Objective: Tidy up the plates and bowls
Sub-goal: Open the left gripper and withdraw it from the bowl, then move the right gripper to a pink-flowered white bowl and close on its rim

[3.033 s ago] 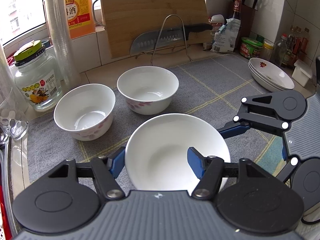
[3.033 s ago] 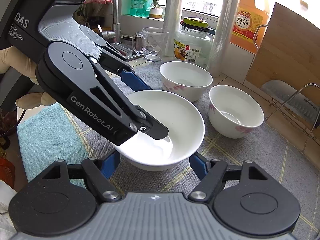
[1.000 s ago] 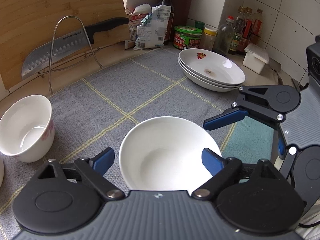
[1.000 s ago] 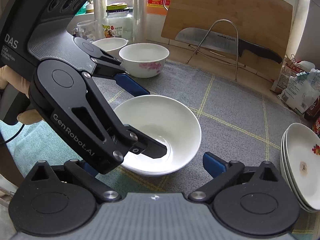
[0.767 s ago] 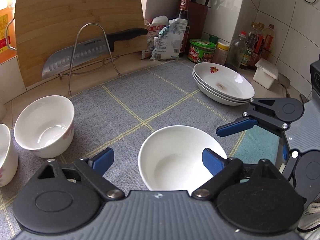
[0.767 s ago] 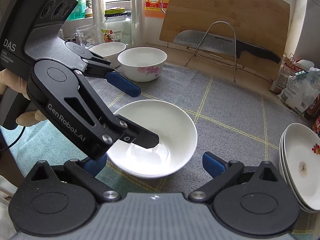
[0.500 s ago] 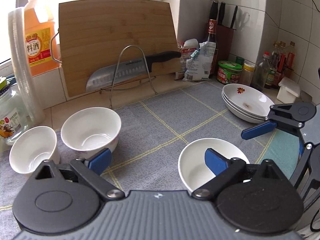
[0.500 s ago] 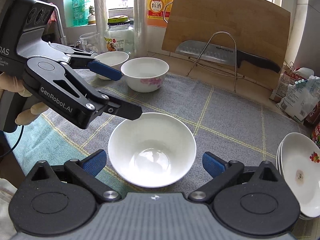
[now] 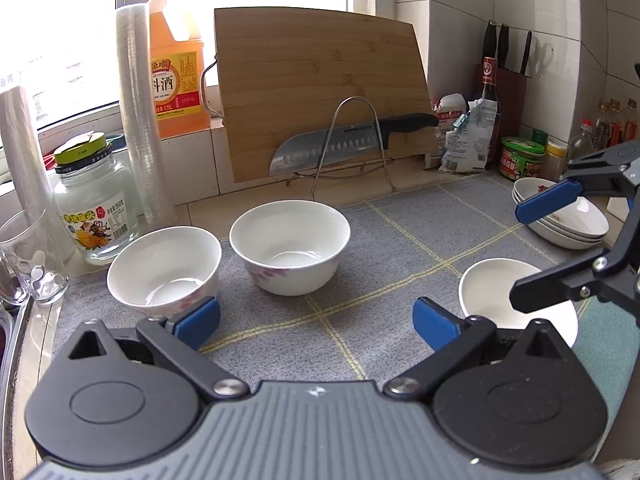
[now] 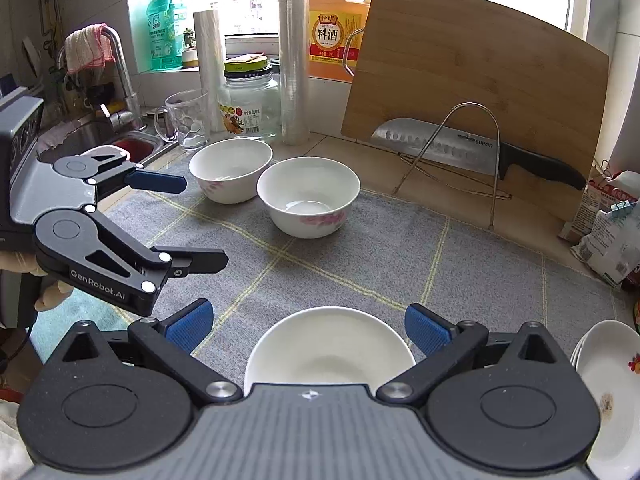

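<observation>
Two white flower-patterned bowls stand side by side on the grey mat: the left one (image 9: 164, 270) (image 10: 231, 169) and the right one (image 9: 290, 246) (image 10: 308, 195). A plain white bowl (image 9: 494, 292) (image 10: 330, 348) sits on the mat near its front right. A stack of white plates (image 9: 568, 224) (image 10: 610, 384) lies at the right. My left gripper (image 9: 316, 318) (image 10: 196, 220) is open and empty, just short of the two patterned bowls. My right gripper (image 10: 308, 326) (image 9: 536, 256) is open and empty, its jaws either side of the plain bowl without touching it.
A bamboo cutting board (image 9: 320, 92) and a knife on a wire rack (image 9: 352, 140) stand behind the mat. A glass jar (image 9: 94, 216), plastic-wrap rolls (image 9: 140, 120), an oil bottle (image 9: 176, 68) and a glass mug (image 9: 30, 260) are at the back left. The sink (image 10: 92, 136) is left; condiment bottles (image 9: 520, 156) are at the right.
My left gripper let go of the plain bowl, drew back and swung left toward the two patterned bowls. The plain bowl now rests on the mat. My right gripper pulled back a little.
</observation>
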{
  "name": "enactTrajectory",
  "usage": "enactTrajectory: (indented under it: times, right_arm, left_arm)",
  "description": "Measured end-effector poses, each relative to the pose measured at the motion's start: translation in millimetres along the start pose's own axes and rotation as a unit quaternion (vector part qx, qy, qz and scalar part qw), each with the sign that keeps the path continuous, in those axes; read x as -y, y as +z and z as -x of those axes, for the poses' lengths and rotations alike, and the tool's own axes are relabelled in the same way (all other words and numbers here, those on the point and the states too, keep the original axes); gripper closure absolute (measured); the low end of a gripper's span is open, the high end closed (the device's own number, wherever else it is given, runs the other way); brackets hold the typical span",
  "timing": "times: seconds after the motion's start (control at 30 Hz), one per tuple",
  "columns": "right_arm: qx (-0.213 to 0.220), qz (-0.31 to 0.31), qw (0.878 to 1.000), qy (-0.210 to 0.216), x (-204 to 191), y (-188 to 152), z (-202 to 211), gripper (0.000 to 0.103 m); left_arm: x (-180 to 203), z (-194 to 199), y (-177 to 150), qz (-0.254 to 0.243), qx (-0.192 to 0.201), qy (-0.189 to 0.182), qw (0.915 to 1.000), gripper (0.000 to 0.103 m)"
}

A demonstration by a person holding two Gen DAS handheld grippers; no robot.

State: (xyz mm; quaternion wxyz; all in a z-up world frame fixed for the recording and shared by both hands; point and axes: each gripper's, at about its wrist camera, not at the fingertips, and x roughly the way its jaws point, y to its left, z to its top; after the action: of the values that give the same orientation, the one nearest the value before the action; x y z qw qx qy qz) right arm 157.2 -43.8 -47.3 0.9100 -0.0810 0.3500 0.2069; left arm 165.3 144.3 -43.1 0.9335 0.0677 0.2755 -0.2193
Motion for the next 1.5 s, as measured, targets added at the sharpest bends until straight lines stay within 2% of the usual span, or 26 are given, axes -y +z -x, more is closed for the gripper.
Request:
enactTrajectory:
  times: [0.2, 0.37, 0.47, 0.87, 1.17, 1.5]
  right_arm:
    - [0.001, 0.001, 1.000, 0.008, 2.4, 23.7, -10.3, 0.000]
    - [-0.007, 0.029, 1.000, 0.004, 12.3, 42.3, -27.7, 0.000]
    - [-0.022, 0.032, 0.999, 0.022, 23.4, 53.7, -40.1, 0.000]
    - [-0.047, 0.026, 0.995, 0.086, 60.6, 84.6, -79.1, 0.000]
    - [-0.055, 0.049, 0.992, 0.107, 68.7, 101.1, -103.8, 0.000]
    - [-0.071, 0.074, 0.986, 0.134, 66.2, 113.6, -128.3, 0.000]
  left_arm:
    - [-4.7, -5.0, -0.2, 0.033, 0.001, -0.007, 0.9994, 0.001]
    - [2.2, -11.4, 4.5, 0.027, 0.008, 0.044, 0.9987, 0.001]
    - [5.4, -17.6, 6.7, 0.023, 0.006, 0.063, 0.9977, 0.001]
    - [23.8, -62.0, 5.0, 0.031, -0.015, 0.113, 0.9929, 0.001]
    - [21.5, -89.5, 12.1, 0.046, -0.024, 0.110, 0.9926, 0.001]
    - [18.3, -98.0, 11.6, 0.066, -0.016, 0.104, 0.9923, 0.005]
